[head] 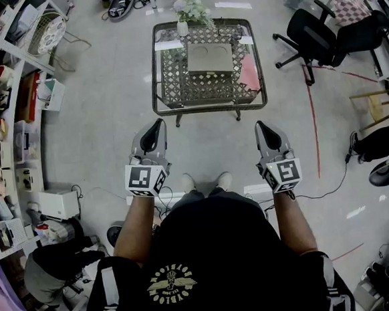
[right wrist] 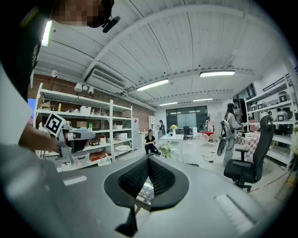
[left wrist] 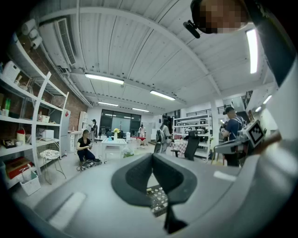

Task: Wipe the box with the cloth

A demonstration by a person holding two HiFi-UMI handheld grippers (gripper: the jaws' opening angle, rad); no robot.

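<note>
– Grey-beige cardboard, that's the box (head: 209, 57), lying flat in the middle of the lattice-topped worktop (head: 209, 108). Where's the cloth?

– The pink cloth (head: 248, 73) lies just beside the box on its right, near the worktop's right rim. A small vase (head: 182, 28) of pale flowers (head: 192, 9) stands at the far left edge, close to the box's far corner.

– And the grippers?

– Both are well short of the worktop, held out over the bare floor. The left gripper (head: 156, 129) has its jaws closed together with nothing between them. The right gripper (head: 264, 127) is the same, closed and empty.

– So what could go wrong?

– I'd judge three things. If the right gripper reaches the cloth with its jaws closed, it will only push it, maybe off the near rim. The box looks light, so a wiping stroke could slide it unless the left gripper steadies it. A stroke carried too far toward the back could tip the vase.

– Anything underfoot?

– A cable (head: 331, 187) trails across the floor to the person's right; stepping forward carelessly could snag it.
</note>
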